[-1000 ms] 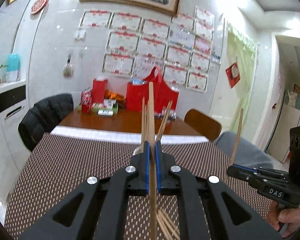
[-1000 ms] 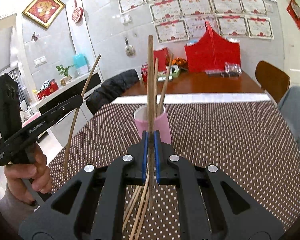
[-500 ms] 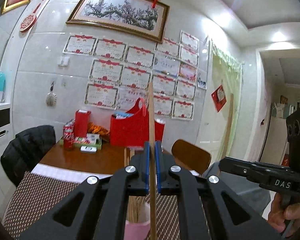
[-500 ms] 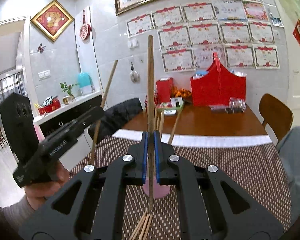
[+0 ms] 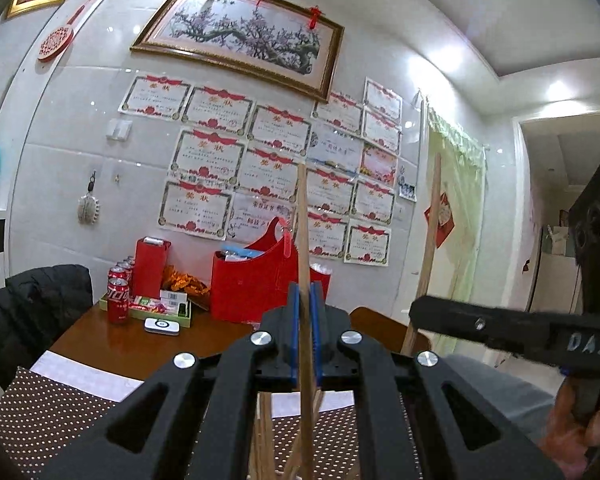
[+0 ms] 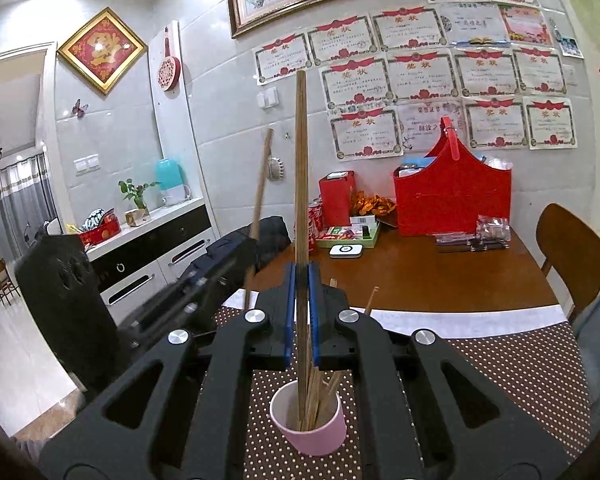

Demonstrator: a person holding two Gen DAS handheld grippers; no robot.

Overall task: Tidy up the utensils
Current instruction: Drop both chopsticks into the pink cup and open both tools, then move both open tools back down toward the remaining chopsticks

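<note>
Tongs, left (image 5: pixel 305 336): pinched tight on one upright chopstick (image 5: pixel 302 240), gripped low on its length, long end standing above the blue pads.
Tongs, right (image 6: pixel 300 316): likewise clamped on a darker chopstick (image 6: pixel 300 168), held upright, its lower end dipping into the pink cup (image 6: pixel 310 428).
Cup: stands on the dotted mat (image 6: pixel 520 376) on the tabletop, several chopsticks already leaning inside.
Left stick's place: over the same bundle, whose tops show under the left tongs; the cup itself is hidden there.
Handling: thin wooden sticks, light and stiff, smooth enough to swivel between flat pads.
Where to hold: near the middle or a little below, so the tip steers truly into the cup.
Risk: the cup looks light; a sideways nudge from a stick could tip it.
</note>
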